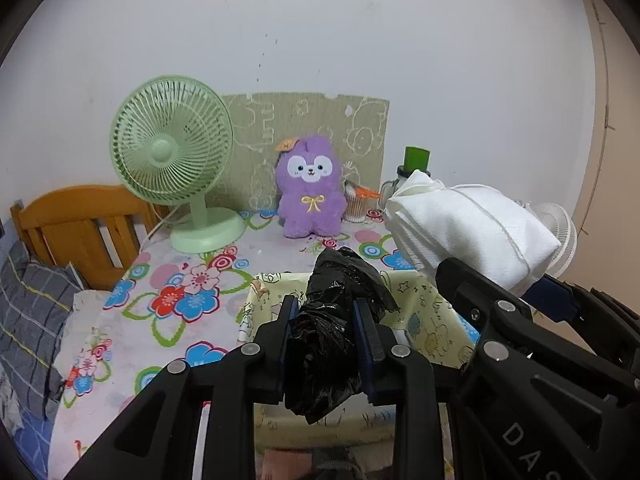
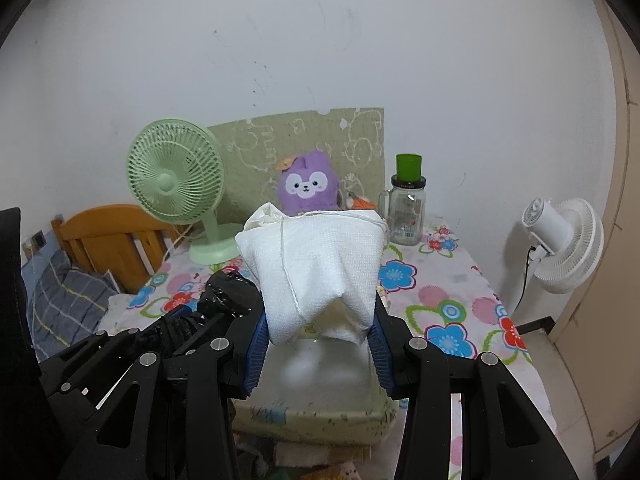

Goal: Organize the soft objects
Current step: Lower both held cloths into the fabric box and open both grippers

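Observation:
My left gripper (image 1: 326, 320) is shut on a crumpled black plastic bag (image 1: 336, 328) and holds it above the pale yellow printed fabric box (image 1: 424, 308). My right gripper (image 2: 318, 334) is shut on a white cloth bundle tied with string (image 2: 316, 268), also held over the box (image 2: 316, 416). The bundle shows in the left wrist view (image 1: 468, 232) at the right, and the black bag shows in the right wrist view (image 2: 224, 300) at the left. A purple plush toy (image 1: 310, 188) sits at the back of the floral-covered table (image 1: 168, 292).
A green desk fan (image 1: 176, 168) stands back left beside a cardboard sheet (image 1: 316, 120). A jar with a green lid (image 2: 408, 204) and a cotton-swab cup (image 1: 356, 204) stand near the plush. A white floor fan (image 2: 568, 236) is at the right, a wooden bed frame (image 1: 76, 228) at the left.

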Demonstrator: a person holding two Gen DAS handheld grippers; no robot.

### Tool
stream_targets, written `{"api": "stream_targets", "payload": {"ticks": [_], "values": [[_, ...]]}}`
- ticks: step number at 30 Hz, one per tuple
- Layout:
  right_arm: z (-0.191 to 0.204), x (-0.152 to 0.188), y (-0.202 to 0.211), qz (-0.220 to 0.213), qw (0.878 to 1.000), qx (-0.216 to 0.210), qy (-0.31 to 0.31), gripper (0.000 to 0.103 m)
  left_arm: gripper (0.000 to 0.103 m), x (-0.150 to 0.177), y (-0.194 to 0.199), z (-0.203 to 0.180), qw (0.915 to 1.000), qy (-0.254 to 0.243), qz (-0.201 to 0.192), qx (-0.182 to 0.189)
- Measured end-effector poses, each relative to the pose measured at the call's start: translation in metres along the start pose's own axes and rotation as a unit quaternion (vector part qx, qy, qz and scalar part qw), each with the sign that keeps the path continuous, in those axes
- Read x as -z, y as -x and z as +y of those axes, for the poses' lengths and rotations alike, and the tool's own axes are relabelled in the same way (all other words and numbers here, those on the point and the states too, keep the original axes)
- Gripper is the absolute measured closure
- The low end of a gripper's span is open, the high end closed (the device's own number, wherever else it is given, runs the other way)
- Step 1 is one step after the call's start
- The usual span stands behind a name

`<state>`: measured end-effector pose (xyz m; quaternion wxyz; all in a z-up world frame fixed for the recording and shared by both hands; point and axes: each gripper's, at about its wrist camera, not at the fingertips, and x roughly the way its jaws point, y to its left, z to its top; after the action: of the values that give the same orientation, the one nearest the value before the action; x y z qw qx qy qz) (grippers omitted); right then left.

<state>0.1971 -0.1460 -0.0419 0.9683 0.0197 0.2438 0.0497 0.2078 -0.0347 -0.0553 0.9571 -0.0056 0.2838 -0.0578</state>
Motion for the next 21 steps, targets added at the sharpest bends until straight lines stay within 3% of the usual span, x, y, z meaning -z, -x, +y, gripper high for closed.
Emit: {"api": "stream_targets", "payload": {"ticks": [6,9,11,14,15,21], "values": [[-0.002,0.002,-0.03,0.026,1.0,0.0,-0.005,0.054,0.068,0.001,-0.03,0.004,0.9997,0.004,0.025,0.002],[-0.003,0.004,-0.042,0.042,0.999,-0.004,-0.009,0.054,0.055,0.004,-0.041,0.005,0.9993,0.004,0.036,-0.001],[-0.004,0.006,-0.049,0.05,0.999,-0.007,-0.012,0.054,0.035,0.006,-0.048,0.006,0.9989,0.006,0.046,0.004],[-0.006,0.01,-0.057,0.061,0.998,-0.01,-0.017,0.039,0.017,0.009,-0.057,0.009,0.9978,0.009,0.063,0.016],[-0.006,0.011,-0.059,0.064,0.998,-0.008,-0.017,0.033,0.017,0.01,-0.059,0.01,0.9975,0.01,0.068,0.017],[-0.008,0.016,-0.066,0.073,0.997,0.002,-0.015,0.016,0.011,0.013,-0.063,0.01,0.9967,0.011,0.079,0.012]]}}
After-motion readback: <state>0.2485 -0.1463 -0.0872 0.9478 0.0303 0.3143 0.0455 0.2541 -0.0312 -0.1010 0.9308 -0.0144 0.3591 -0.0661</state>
